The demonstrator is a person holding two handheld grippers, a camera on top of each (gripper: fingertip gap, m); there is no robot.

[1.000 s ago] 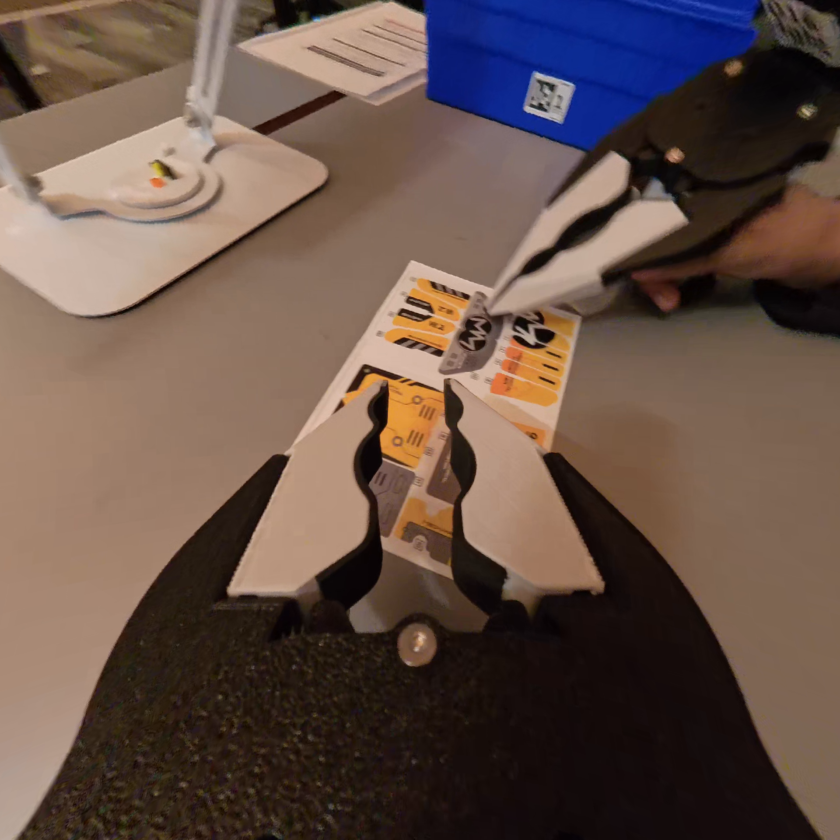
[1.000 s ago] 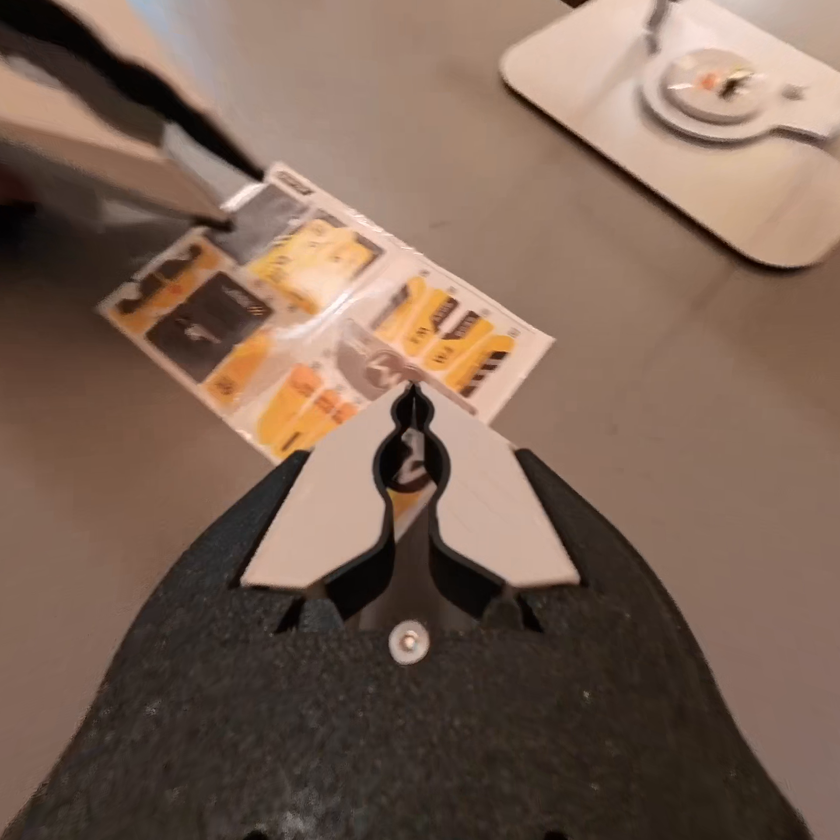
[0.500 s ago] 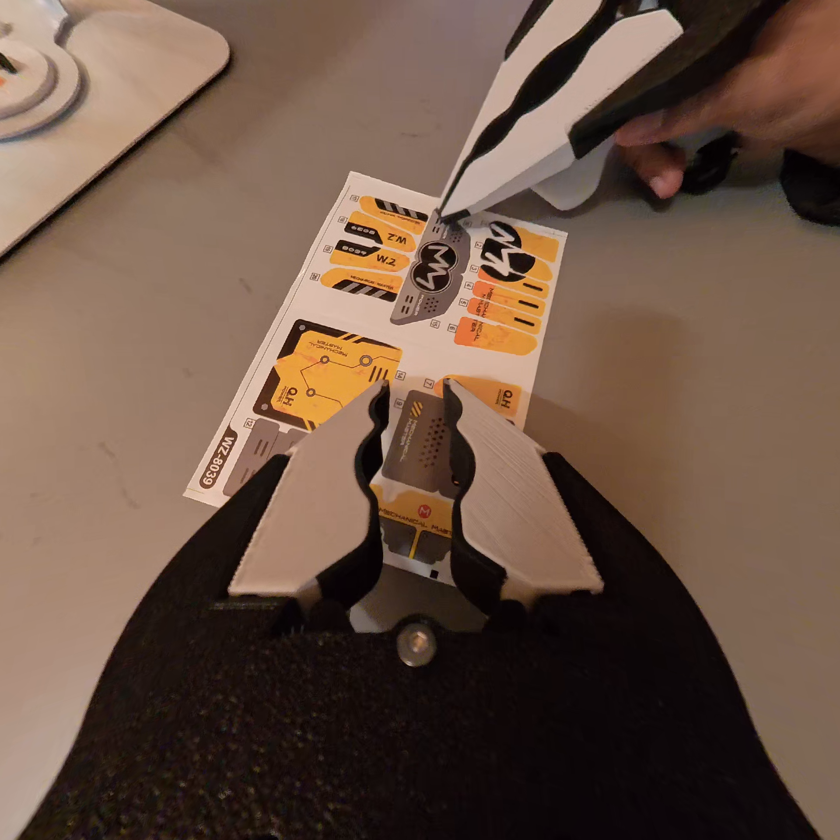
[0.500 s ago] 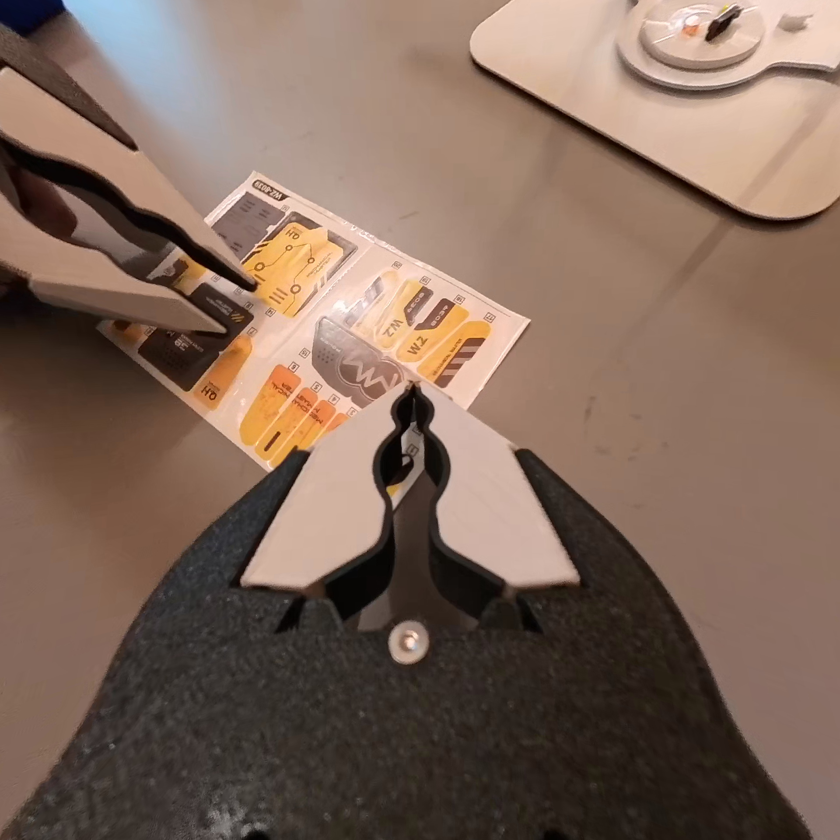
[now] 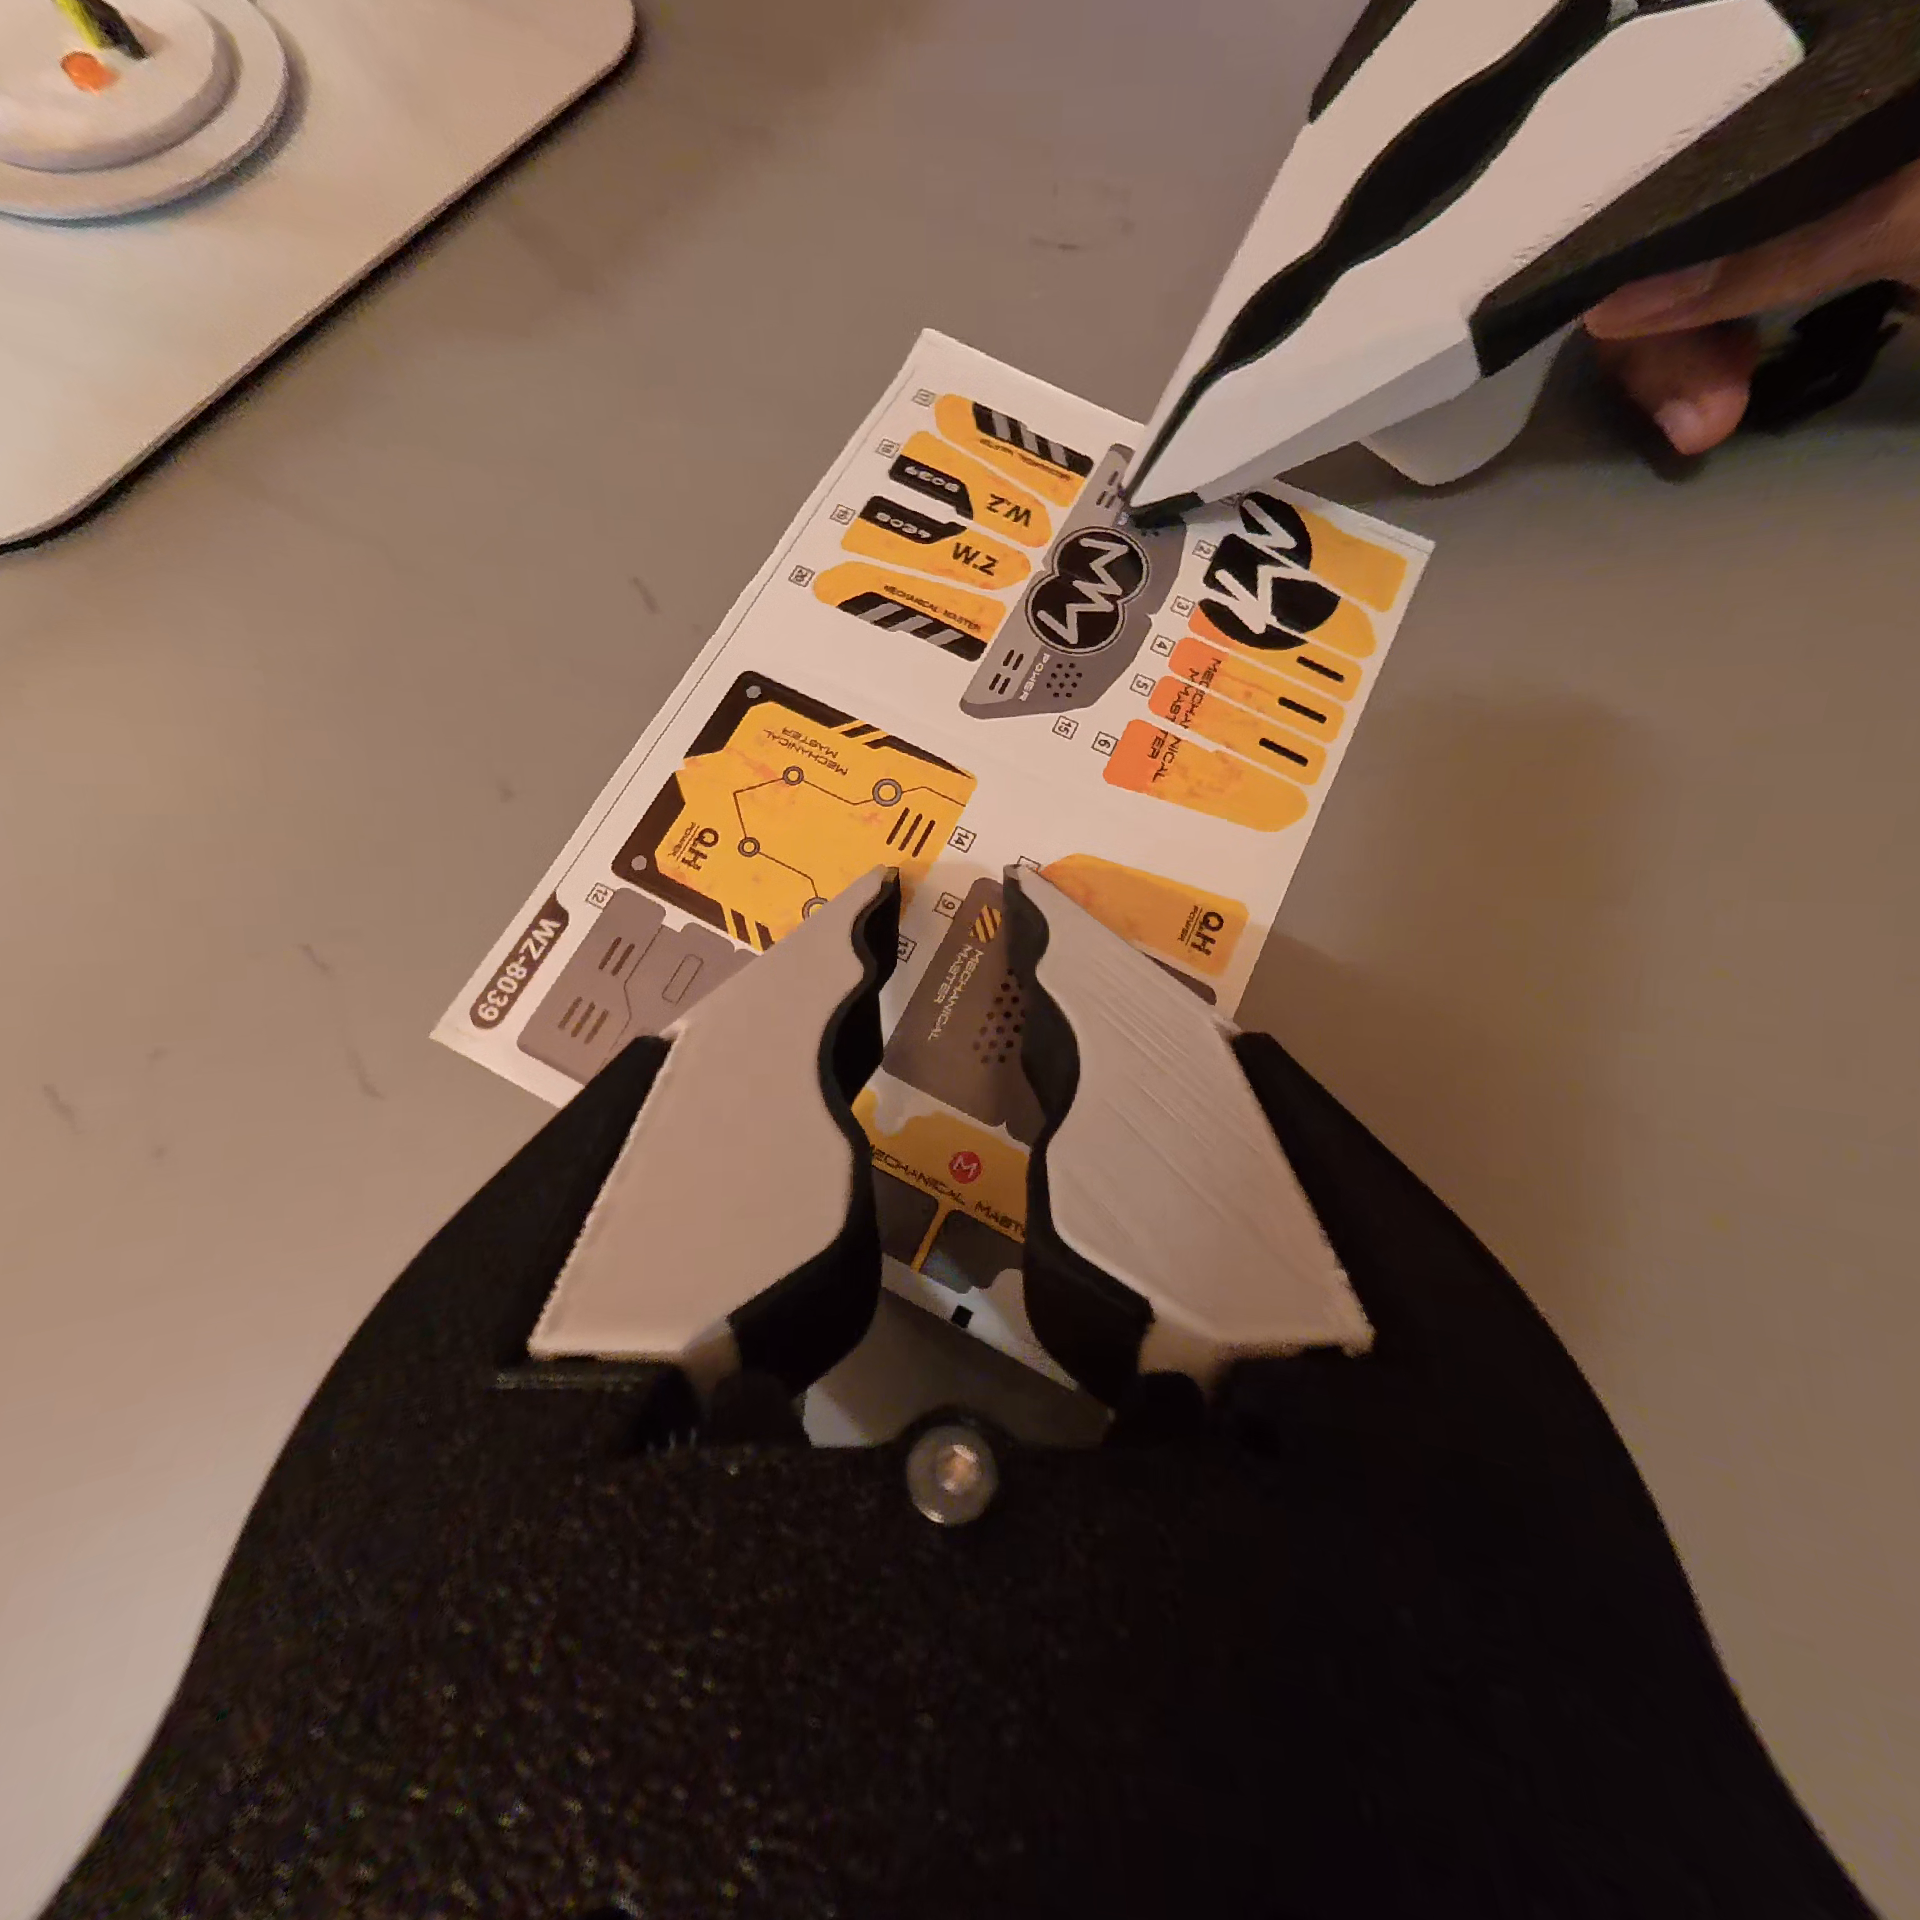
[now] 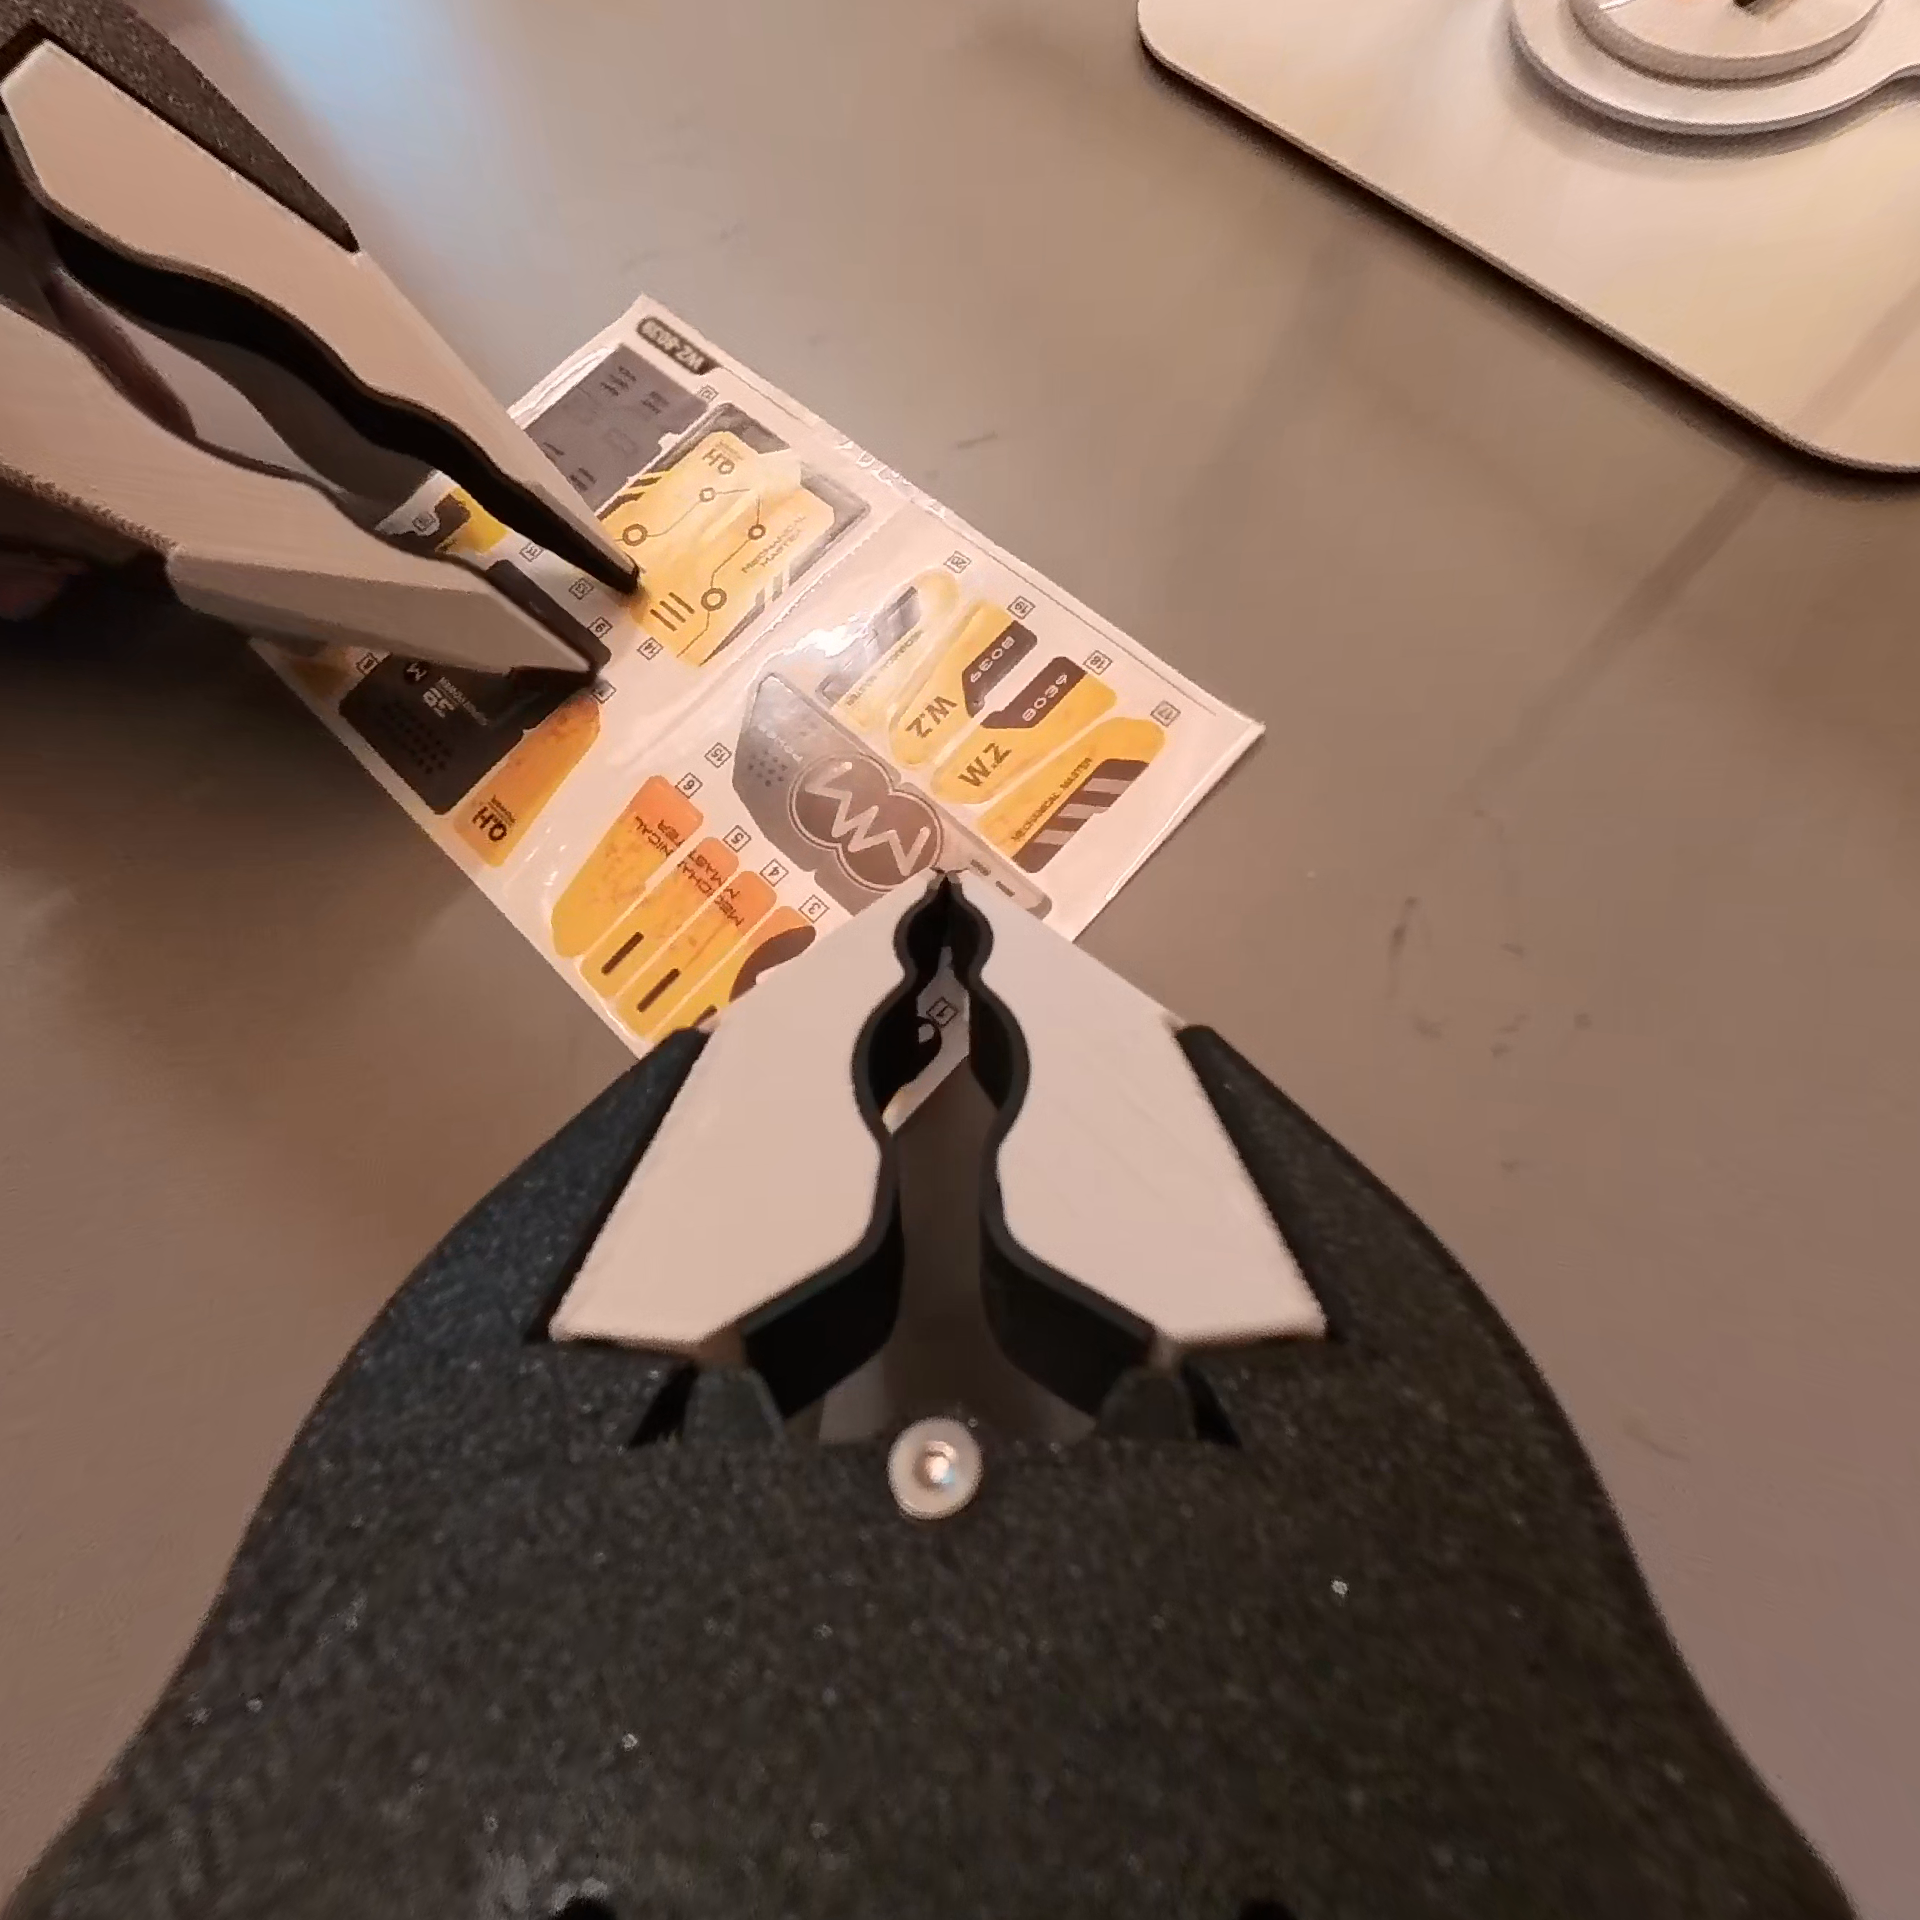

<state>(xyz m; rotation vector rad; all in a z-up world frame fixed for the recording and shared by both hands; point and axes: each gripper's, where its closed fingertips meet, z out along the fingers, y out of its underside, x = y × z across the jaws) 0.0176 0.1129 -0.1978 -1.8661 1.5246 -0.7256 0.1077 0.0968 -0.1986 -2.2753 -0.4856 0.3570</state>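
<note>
Left wrist view: closer and lower over the sheet (image 5: 1018,800) than a second ago, with the blue bin and papers now out of frame. Left gripper (image 5: 948,883) part open, nothing between its fingers, tips over the near half of the sheet beside a large yellow-and-black sticker. Farther off, right gripper (image 5: 1143,509) slanting down with tips together on the far end of the grey sticker (image 5: 1081,623), much as half a second back. Bare hand (image 5: 1714,343) behind it. Sheet flat on the table (image 5: 312,623), well apart from the white base (image 5: 364,156) at the upper left.

Right wrist view: sharper than a second ago, and nearer the sheet (image 6: 727,717). Right gripper (image 6: 940,881) closed tip to tip against the end of the grey sticker (image 6: 831,800); cannot tell whether any edge is truly pinched or raised. Left gripper (image 6: 608,621) coming in from the left, fingers apart, tips down on or just above the sheet; contact unclear.

Matte grey table (image 6: 1455,831), faintly scuffed, glossy glare on the sheet's film. White base (image 6: 1558,260) with a round raised disc at the upper right. Dim warm light; nothing of the room beyond the tabletop
</note>
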